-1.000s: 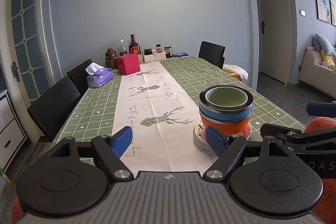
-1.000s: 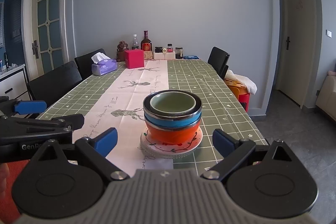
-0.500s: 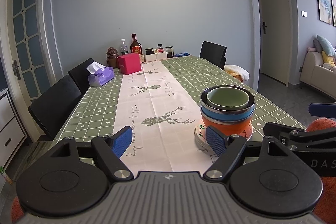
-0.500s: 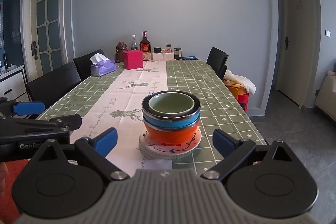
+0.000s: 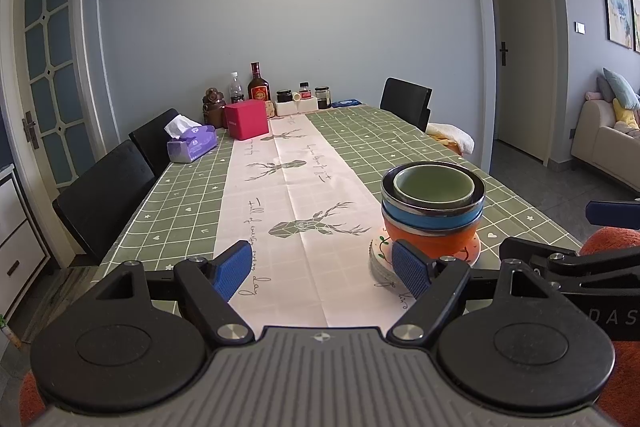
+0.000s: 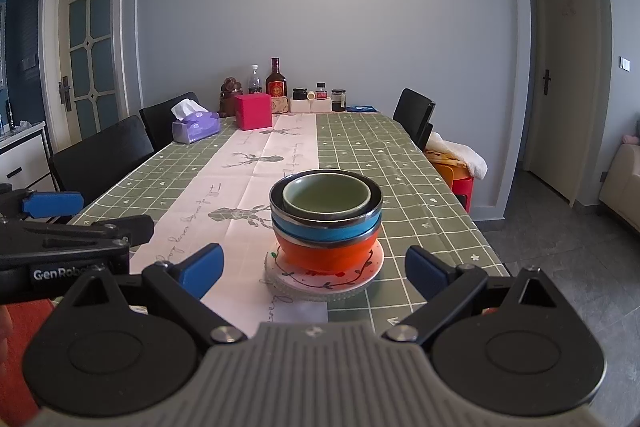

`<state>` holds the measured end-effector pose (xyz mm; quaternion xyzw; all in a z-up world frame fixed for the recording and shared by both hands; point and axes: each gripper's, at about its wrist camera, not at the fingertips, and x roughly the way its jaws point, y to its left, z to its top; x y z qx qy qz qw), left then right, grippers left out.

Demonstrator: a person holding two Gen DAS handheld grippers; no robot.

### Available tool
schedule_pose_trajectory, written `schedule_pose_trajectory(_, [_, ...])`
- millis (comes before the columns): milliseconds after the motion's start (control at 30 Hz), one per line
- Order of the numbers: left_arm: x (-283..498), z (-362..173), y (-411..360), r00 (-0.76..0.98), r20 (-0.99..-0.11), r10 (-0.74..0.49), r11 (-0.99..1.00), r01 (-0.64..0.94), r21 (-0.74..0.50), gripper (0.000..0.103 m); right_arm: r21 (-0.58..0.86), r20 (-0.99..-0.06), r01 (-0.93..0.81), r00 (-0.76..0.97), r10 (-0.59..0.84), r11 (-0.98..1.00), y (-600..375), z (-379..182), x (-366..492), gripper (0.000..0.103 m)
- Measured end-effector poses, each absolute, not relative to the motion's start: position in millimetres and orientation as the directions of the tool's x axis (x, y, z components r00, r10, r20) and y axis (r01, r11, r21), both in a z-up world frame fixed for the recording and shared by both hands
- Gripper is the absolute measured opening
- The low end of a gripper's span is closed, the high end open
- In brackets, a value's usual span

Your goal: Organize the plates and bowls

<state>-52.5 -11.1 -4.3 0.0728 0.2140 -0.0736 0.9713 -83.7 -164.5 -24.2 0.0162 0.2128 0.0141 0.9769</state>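
Note:
One stack of dishes stands near the table's front right edge. A green bowl (image 6: 326, 193) nests in a steel-rimmed blue bowl (image 6: 326, 230), which sits in an orange bowl (image 6: 324, 255) on white vine-patterned plates (image 6: 320, 285). My right gripper (image 6: 314, 270) is open just short of the stack, its blue pads either side of the plates and apart from them. In the left wrist view the stack (image 5: 432, 215) sits to the right, behind the right finger. My left gripper (image 5: 320, 270) is open over the pale table runner, holding nothing.
At the table's far end stand a purple tissue box (image 5: 192, 145), a pink box (image 5: 246, 121) and bottles and jars (image 5: 259, 89). Black chairs (image 5: 104, 195) line the left side, and one (image 5: 406, 101) is at the far right. An orange stool with a towel (image 6: 458, 163) stands beside the table.

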Motion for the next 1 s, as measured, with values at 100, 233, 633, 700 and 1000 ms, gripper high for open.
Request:
schedule_pose_trajectory(100, [-52.5,-4.2,-11.1,0.897,-0.427,-0.112,0.979,0.174,0.109,0.093,0.035,-0.417,-0.023,0.908,0.035,0.999,-163.4,-25.2,-83.8,0.095])
schedule_pose_trajectory(233, [-52.7,-4.6,-11.7,0.9,-0.424,-0.102,0.98,0.165,0.114,0.093,0.034,-0.419,-0.025,0.907,0.037,0.999,-162.6,-25.7,-83.4,0.095])
schedule_pose_trajectory(633, [-53.5,-4.2,-10.1,0.906,-0.413,-0.093,0.983,0.149,0.106,0.093,0.034,-0.421,-0.024,0.907,0.036,0.999,-162.4,-26.9,-83.1,0.095])
schedule_pose_trajectory(700, [-53.8,-4.2,-9.9,0.906,-0.413,-0.094,0.983,0.149,0.104,0.093,0.035,-0.421,-0.024,0.906,0.036,0.999,-162.5,-26.8,-83.1,0.095])
schedule_pose_trajectory(1000, [-53.6,-4.6,-9.3,0.903,-0.417,-0.1,0.984,0.153,0.094,0.093,0.034,-0.424,-0.024,0.905,0.037,0.999,-162.1,-29.7,-81.9,0.095])
